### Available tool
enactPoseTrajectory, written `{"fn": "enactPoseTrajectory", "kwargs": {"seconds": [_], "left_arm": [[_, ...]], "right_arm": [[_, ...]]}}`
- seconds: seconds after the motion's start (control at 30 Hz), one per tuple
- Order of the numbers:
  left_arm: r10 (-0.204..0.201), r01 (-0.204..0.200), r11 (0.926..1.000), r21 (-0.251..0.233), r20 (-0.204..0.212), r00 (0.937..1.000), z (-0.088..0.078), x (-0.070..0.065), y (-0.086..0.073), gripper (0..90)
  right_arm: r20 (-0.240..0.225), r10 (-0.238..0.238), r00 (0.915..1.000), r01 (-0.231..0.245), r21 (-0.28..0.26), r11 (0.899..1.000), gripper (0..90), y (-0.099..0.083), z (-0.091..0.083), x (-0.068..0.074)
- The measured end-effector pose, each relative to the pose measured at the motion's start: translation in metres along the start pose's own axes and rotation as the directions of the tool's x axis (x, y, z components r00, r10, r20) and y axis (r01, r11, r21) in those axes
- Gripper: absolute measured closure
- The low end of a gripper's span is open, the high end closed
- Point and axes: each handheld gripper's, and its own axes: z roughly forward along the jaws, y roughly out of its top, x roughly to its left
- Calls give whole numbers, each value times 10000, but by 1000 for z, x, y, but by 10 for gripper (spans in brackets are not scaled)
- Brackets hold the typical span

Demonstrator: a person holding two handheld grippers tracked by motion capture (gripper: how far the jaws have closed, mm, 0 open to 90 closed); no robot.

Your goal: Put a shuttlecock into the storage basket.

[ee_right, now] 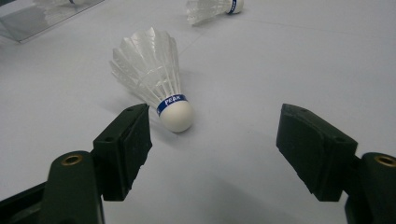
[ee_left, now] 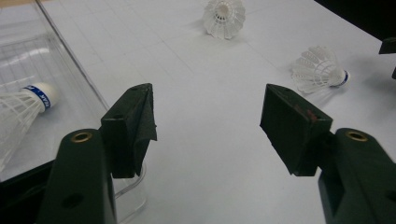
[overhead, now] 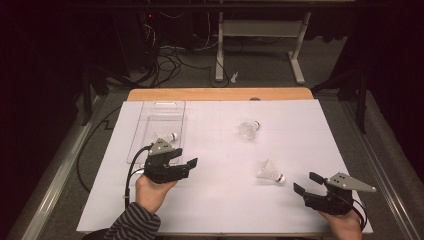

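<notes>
With one shuttlecock (overhead: 166, 136) already in the clear tray (overhead: 150, 116), both released hand-held grippers — left hand-held gripper (overhead: 186, 157), right hand-held gripper (overhead: 307, 183) — gape, the right lined up on the near shuttlecock (ee_right: 154, 74).

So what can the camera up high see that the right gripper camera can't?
The high view alone takes in the person's two hands, the left hand-held gripper and the wooden table edge. The right gripper view alone gives a close look at the blue band with lettering on the near shuttlecock. Both share that shuttlecock, a second shuttlecock farther off, the clear tray and the right hand-held gripper, its jaws apart.
</notes>
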Motion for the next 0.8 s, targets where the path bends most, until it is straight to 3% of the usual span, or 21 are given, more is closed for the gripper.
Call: {"fn": "enactPoseTrajectory", "kwargs": {"seconds": [0.43,0.8], "left_arm": [[119,-120,9999,77,206,9997,14,-6,15,366],[46,-65,9990,435,432,9991,28,-8,28,374]], "right_arm": [[-3,-12,10000,12,-34,10000,267,0,0,0],[-14,-17,10000,17,-41,10000,267,0,0,0]]}}
